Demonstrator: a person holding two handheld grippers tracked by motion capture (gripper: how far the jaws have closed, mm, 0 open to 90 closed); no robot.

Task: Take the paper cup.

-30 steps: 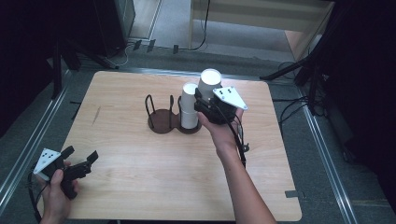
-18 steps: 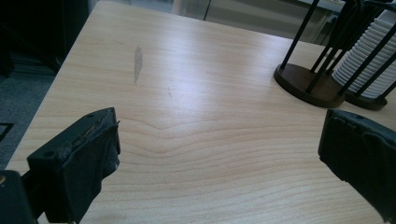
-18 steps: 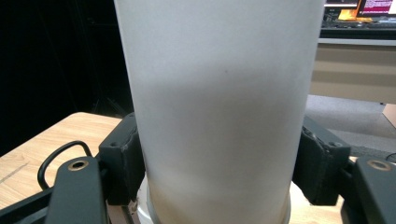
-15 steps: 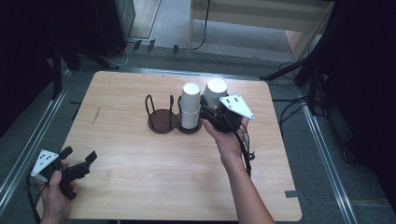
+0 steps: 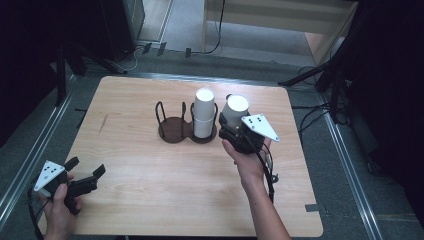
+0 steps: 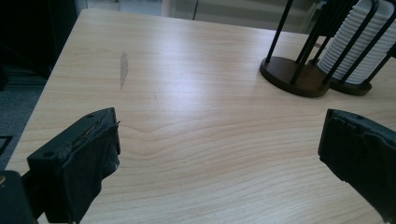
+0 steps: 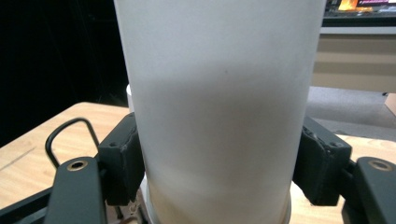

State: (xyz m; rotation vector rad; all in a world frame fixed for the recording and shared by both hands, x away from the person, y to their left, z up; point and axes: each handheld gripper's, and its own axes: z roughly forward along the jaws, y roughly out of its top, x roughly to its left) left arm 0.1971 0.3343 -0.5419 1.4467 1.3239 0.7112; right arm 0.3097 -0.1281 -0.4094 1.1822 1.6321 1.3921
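At the near left corner of the tabletop [image 5: 150, 200], the left hand-held gripper [image 5: 85, 176] is held low over the wood with its jaws spread wide and nothing between them. In the left gripper view the two black pads frame bare wood, with a faint grey smear [image 6: 123, 69] ahead of the left jaw.

Well ahead of that hand-held gripper and to its right stands a dark wire cup holder [image 5: 175, 127] with two round bases side by side. Its left bay is empty; its right bay carries a stack of white cups [image 5: 204, 114], whose ribbed side shows through the wire uprights in the left gripper view.

Just to the right of the stack, the right hand-held gripper [image 5: 231, 131] is clamped on a white cup [image 5: 236, 111], one pad pressed on each side of the cup's wall. In the right gripper view the white cup [image 7: 219, 107] stands upright between the jaws, and a wire loop of the holder shows to the left behind it. Whether this cup touches the stack or the tabletop cannot be told.
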